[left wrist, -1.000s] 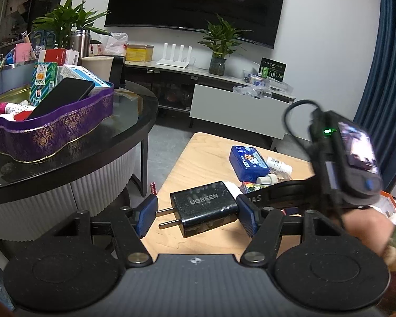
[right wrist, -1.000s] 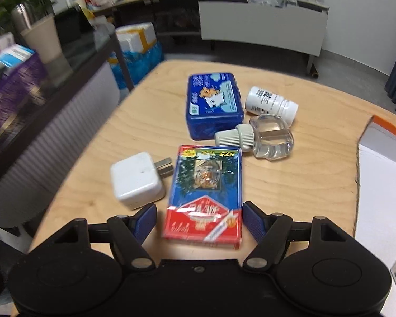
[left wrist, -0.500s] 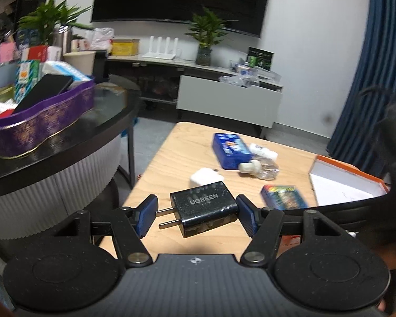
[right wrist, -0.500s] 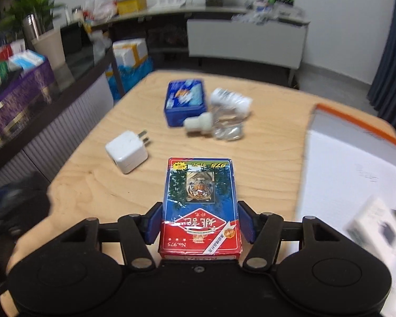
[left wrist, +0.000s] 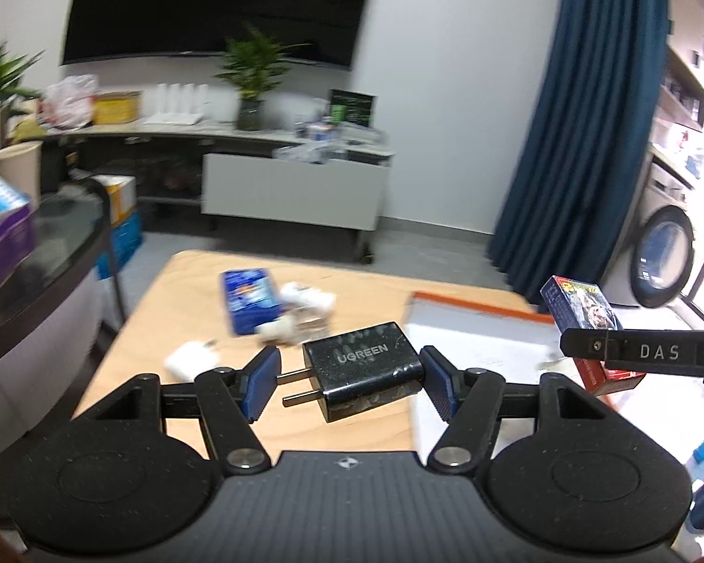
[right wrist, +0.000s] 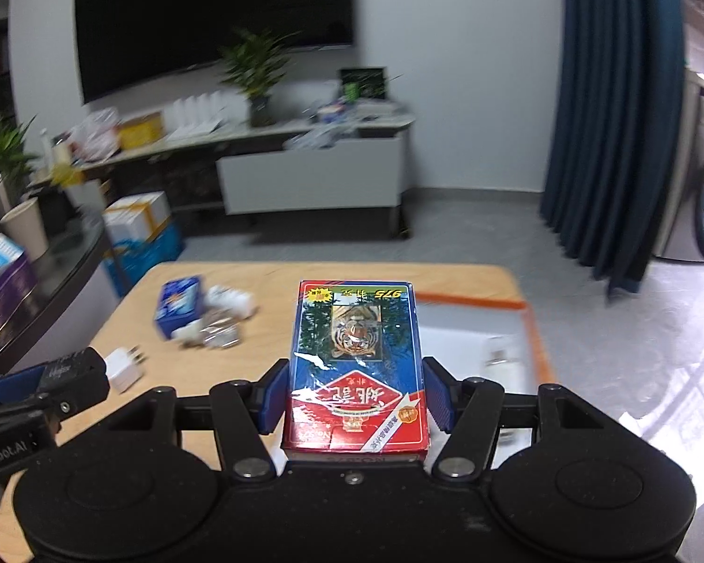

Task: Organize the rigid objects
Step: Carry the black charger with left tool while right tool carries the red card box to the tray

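The black charger [left wrist: 363, 370] is pinched in the left gripper [left wrist: 347, 382], the card box [right wrist: 354, 366] in the right gripper [right wrist: 354, 391] — both above the table [right wrist: 267, 281]. Each should be kept level and lowered gently into the white tray [right wrist: 464, 338] at far right.

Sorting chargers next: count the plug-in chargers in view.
2: the black charger gripped in the left tool, and the white charger on the wooden table. Others may be hidden.

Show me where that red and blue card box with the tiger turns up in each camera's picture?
Left wrist view: the card box is at the far right, clamped by the right gripper.
Right wrist view: it fills the lower centre, between the pads.
Shared landmark: the blue tin on the wooden table.
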